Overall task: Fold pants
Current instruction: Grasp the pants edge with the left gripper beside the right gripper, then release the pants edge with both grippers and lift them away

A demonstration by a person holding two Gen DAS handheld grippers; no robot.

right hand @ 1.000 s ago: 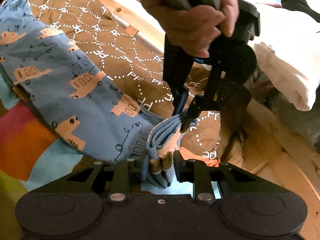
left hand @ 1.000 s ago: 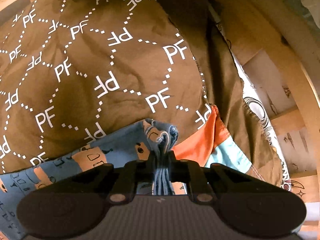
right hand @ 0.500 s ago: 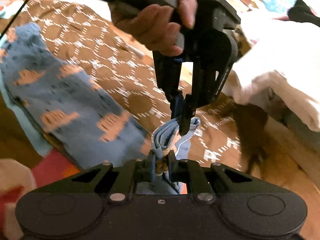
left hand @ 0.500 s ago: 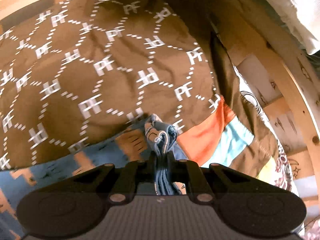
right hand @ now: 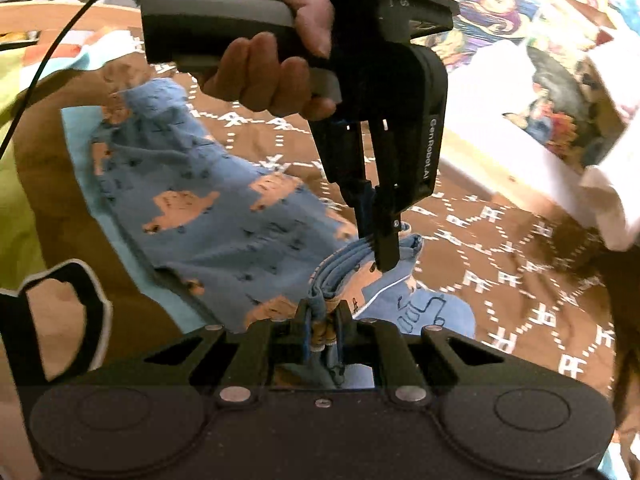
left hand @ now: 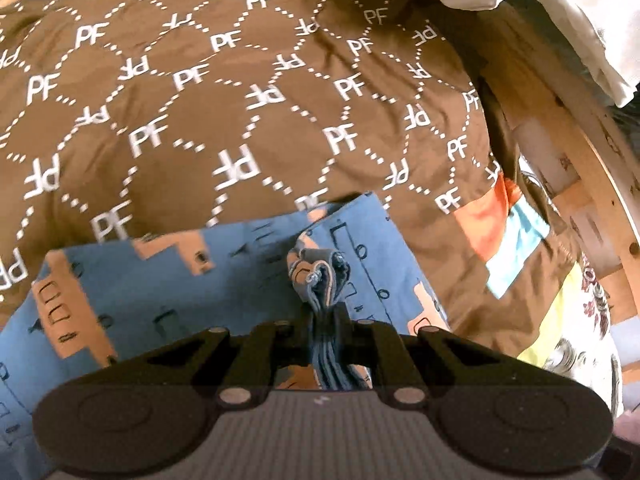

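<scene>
The blue pants [left hand: 160, 280] with orange prints lie on a brown blanket [left hand: 240, 100] marked with white "PF" letters. My left gripper [left hand: 324, 312] is shut on a bunched, layered edge of the pants, held above a flat part of the same garment. In the right wrist view the pants [right hand: 192, 208] stretch away to the upper left. My right gripper [right hand: 322, 316] is shut on the same folded edge. The left gripper [right hand: 378, 248], held by a hand [right hand: 272, 80], pinches that edge just beyond it.
A wooden bed frame [left hand: 592, 140] runs down the right side. White bedding [left hand: 580, 20] lies at the top right and shows as white bedding [right hand: 560, 160] in the right wrist view. Orange and light blue patches [left hand: 492, 220] edge the blanket. A cable [right hand: 48, 52] hangs at the left.
Both grippers have carried the gripped edge across the blanket, over the rest of the pants. The right jaws have closed tighter on the fabric. More blue cloth now lies under the left gripper.
</scene>
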